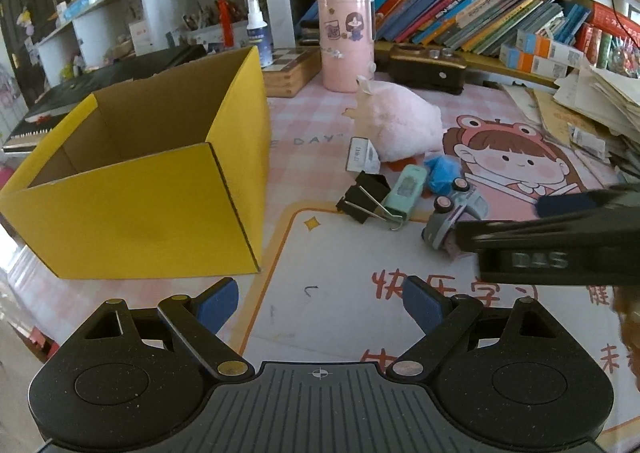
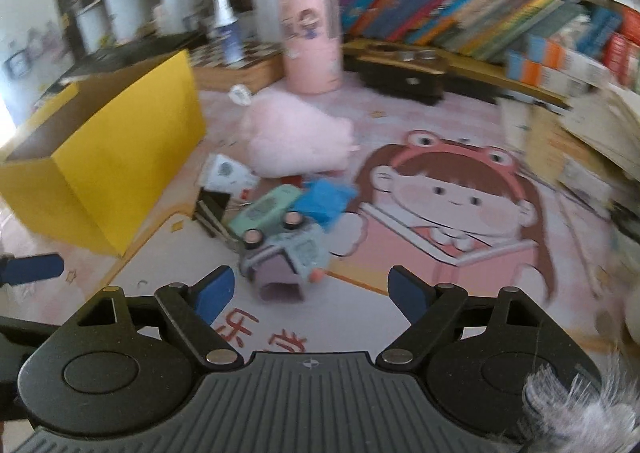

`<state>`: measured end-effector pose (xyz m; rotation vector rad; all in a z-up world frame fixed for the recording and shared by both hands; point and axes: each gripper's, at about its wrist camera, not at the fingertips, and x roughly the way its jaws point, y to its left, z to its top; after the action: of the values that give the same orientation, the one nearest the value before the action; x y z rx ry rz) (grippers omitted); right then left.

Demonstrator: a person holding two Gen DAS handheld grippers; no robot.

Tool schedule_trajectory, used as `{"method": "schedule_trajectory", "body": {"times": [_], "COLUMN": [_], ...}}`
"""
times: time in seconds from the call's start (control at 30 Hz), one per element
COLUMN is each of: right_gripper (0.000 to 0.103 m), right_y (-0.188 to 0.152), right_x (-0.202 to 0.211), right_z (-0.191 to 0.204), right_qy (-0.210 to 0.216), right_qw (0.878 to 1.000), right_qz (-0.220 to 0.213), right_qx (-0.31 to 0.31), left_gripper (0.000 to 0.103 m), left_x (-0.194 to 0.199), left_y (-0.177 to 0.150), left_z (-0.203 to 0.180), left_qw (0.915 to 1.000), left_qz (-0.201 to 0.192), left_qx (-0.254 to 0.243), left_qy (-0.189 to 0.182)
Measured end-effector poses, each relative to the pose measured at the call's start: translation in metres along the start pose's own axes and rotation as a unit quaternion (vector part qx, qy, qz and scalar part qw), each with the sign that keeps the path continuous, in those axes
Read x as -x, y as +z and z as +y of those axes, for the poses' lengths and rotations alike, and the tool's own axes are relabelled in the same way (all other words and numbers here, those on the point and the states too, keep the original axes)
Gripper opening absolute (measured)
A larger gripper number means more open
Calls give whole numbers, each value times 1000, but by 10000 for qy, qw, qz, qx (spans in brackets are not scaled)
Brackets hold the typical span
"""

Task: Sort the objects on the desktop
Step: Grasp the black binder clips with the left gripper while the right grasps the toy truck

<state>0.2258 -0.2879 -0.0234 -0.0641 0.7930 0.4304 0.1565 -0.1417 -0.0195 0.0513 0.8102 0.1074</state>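
Observation:
An open yellow cardboard box [image 1: 140, 193] [image 2: 104, 157] stands on the left of the desk mat. To its right lies a cluster: a pink plush toy [image 1: 396, 125] [image 2: 296, 141], a white tag [image 1: 362, 155], a black binder clip [image 1: 364, 195] [image 2: 212, 209], a mint-green case [image 1: 406, 187] [image 2: 266, 211], a blue crumpled piece [image 1: 442, 171] [image 2: 324, 199] and a grey toy car [image 1: 452, 217] [image 2: 284, 253] tipped on its side. My left gripper [image 1: 320, 301] is open over bare mat beside the box. My right gripper [image 2: 311, 289] [image 1: 496, 219] is open, with the car just ahead of its fingers, untouched.
At the back stand a pink cylindrical holder [image 1: 346, 41], a black case [image 1: 428, 67], a wooden chessboard box [image 1: 290, 71] and a spray bottle [image 1: 258, 33]. Leaning books [image 1: 460, 9] fill the shelf. Loose papers [image 1: 592, 105] pile up on the right.

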Motion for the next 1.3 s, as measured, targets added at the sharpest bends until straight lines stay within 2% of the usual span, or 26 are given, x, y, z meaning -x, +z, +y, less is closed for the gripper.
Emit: {"method": "schedule_trajectory", "body": {"times": [0.2,0.3,0.33,0.4,0.57,0.7,0.83,0.97,1.1,1.23,1.3], "right_gripper": [76,70,62,61,61,61,61,61,61,61,61], "right_y": [10,12,13,14,19,21,16,10,7,6,5], "right_x": [-30,-42,-45,-47,-21,4,23,39,45,44,44], "right_z": [5,7,7,4,-11,-32,-49,-54,-56,-53,-51], "right_qy": [285,399,419,489,597,333,129,49,187,410,454], "right_qw": [9981,9964,9961,9958,9974,9991,9983,9972,9962,9956,9956], "right_qz": [268,367,392,414,13,-247,-488,-694,-763,-780,-758], "right_qx": [481,658,673,649,393,-38,-292,-290,-384,-311,-297], "left_gripper": [91,91,91,91,91,90,78,63,52,49,44], "left_x": [0,-2,-2,-4,-12,-20,-29,-42,-57,-71,-78], "left_y": [-1,0,1,3,10,18,30,43,52,57,57], "left_z": [-7,-12,-14,-17,-24,-29,-35,-42,-42,-42,-41], "left_qw": [9999,9999,9998,9997,9994,9993,9990,9992,9994,9994,9995], "left_qz": [10,15,13,1,-15,-76,-214,-340,-311,-214,-100], "left_qx": [-64,-95,-104,-122,-147,-112,-123,-175,-149,-242,-262], "left_qy": [-77,-134,-155,-200,-299,-340,-360,-120,42,141,167]}}
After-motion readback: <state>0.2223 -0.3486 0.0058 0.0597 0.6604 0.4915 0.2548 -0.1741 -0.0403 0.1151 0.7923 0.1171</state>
